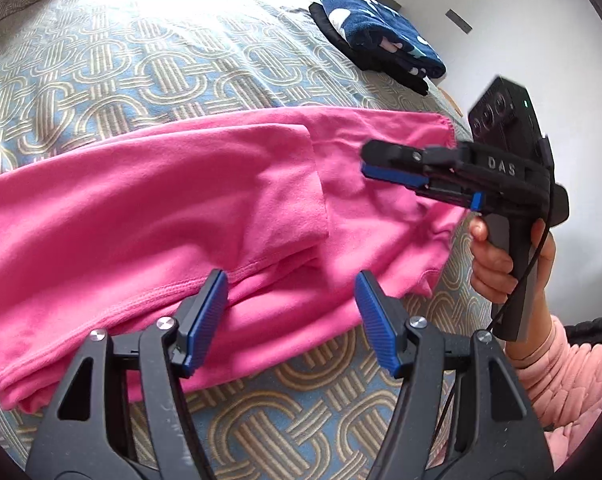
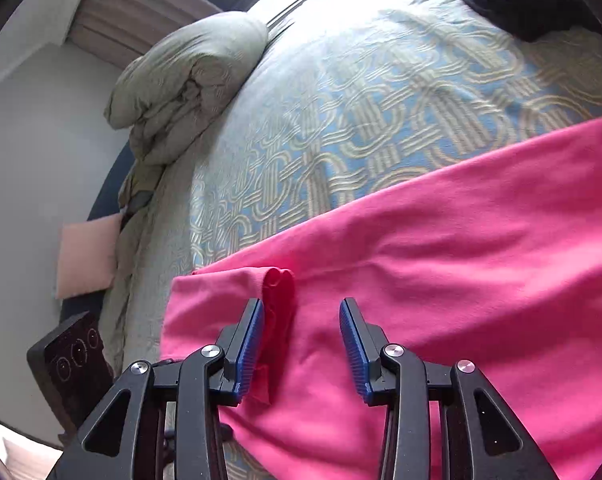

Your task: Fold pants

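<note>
Bright pink pants [image 1: 149,216] lie on the bed, with one part folded over the rest. My left gripper [image 1: 291,312] is open and empty just above the near edge of the pants. My right gripper [image 1: 375,164] reaches in from the right over the pants' right end. In the right wrist view the right gripper [image 2: 301,340] is open above the pink pants [image 2: 441,264], and a bunched fold of the fabric [image 2: 277,312] touches the inner side of its left finger.
The bed cover [image 1: 141,64] is blue with a tan loop pattern. A folded navy patterned garment on a black one [image 1: 381,40] lies at the far right of the bed. A rolled grey-green duvet [image 2: 181,80] sits at the far end, with a pink cushion [image 2: 87,256] beside the bed.
</note>
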`<control>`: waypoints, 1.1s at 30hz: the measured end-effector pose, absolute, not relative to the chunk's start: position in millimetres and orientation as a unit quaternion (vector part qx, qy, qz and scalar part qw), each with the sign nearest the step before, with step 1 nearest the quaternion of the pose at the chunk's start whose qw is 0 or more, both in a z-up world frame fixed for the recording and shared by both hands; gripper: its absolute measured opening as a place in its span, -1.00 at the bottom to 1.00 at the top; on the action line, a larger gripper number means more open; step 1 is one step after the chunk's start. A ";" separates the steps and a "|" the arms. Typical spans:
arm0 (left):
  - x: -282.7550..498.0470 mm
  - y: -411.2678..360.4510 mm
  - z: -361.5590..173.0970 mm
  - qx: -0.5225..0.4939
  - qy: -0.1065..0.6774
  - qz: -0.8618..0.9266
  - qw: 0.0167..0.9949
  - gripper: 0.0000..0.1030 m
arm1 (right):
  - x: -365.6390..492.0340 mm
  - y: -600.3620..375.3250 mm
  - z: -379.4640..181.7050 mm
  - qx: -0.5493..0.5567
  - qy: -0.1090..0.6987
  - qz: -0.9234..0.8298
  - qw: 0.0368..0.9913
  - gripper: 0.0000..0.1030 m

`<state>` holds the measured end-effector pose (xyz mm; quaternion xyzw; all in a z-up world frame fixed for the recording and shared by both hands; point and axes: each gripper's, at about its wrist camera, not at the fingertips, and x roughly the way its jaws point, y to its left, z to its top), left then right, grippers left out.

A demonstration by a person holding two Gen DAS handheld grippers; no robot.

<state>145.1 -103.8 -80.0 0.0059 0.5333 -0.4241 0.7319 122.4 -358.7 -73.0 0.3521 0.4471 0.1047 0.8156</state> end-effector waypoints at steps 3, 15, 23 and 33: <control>146.9 -109.6 -75.4 0.010 0.526 -0.417 0.741 0.29 | 89.9 -384.7 -73.1 0.368 0.438 0.068 0.817 -0.21; 129.0 -207.0 -85.1 0.207 0.472 -0.337 0.788 -0.54 | -3.4 -440.7 -67.3 0.390 0.391 -0.026 0.833 -0.07; 158.3 -141.5 -46.4 0.013 0.528 -0.368 0.765 -0.82 | -20.1 -442.9 -65.7 0.390 0.364 -0.023 0.845 -0.07; 146.4 -165.4 -94.4 0.081 0.557 -0.318 0.763 -0.20 | -53.8 -472.2 -68.4 0.422 0.338 -0.072 0.838 -0.02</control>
